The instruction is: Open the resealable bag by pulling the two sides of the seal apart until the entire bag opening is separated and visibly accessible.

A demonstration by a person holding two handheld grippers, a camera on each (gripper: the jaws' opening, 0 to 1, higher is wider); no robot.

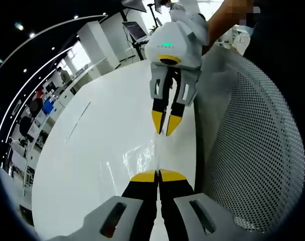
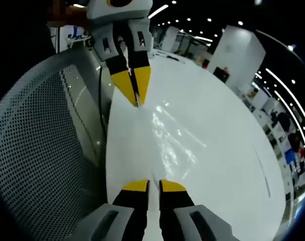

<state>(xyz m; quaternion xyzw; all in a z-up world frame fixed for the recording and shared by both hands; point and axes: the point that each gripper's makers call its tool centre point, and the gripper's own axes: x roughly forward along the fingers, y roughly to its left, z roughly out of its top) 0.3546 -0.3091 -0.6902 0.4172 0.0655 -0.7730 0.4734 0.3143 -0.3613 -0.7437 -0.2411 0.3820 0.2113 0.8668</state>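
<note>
White glossy counter point(image 1: 92, 150), open-plan office behind. Clear resealable plastic bag point(image 2: 175, 138) lies flat on the counter, stretched between both grippers, beside a white perforated mesh chair back point(image 1: 253, 150). Left gripper point(image 1: 158, 174): yellow-tipped jaws pressed together, pinching the near bag edge. Right gripper point(image 2: 148, 185): jaws nearly closed with a slim gap, clamped on the opposite bag edge. The grippers face each other, tips angled down toward the counter.

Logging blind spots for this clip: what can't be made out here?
- Clear plastic resealable bag: in both views just glints on the white table; seal and edges lost to transparency.
- Yellow-tipped left claw, right claw: any film between the tips too thin to see.
- Shelves far off, left gripper view: too small.
</note>
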